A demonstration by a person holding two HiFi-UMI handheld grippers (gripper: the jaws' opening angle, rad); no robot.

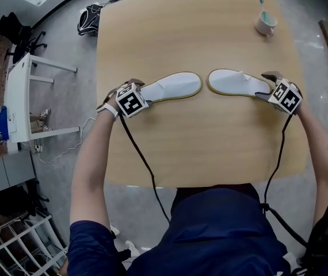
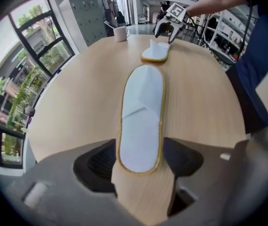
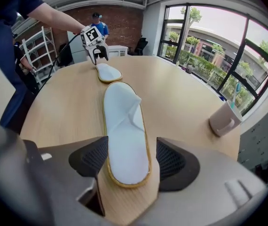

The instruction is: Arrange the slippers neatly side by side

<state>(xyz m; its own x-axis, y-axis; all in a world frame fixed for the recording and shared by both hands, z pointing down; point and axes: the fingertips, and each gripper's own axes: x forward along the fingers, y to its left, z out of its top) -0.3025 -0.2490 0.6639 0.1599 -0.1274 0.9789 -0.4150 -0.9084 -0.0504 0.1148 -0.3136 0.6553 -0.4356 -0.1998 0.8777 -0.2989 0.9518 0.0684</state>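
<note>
Two plain white slippers with yellow edging are found flat on the table, soles down. The left slipper and the right slipper are laid end to end: their long axes fall on nearly one line running across the table from side to side. The toes are turned toward each other at the middle, just apart, and the heels are turned outward.

The left gripper is set steeply down over the heel of the left slipper. Its jaws are spread and stand either side of the heel, close against its edges; the heel is not seen squeezed.

The right gripper is placed likewise at the heel of the right slipper, jaws wide, with a thin gap seen on one side.

A mug is noted at the far right of the table, well apart from the slippers.
</note>
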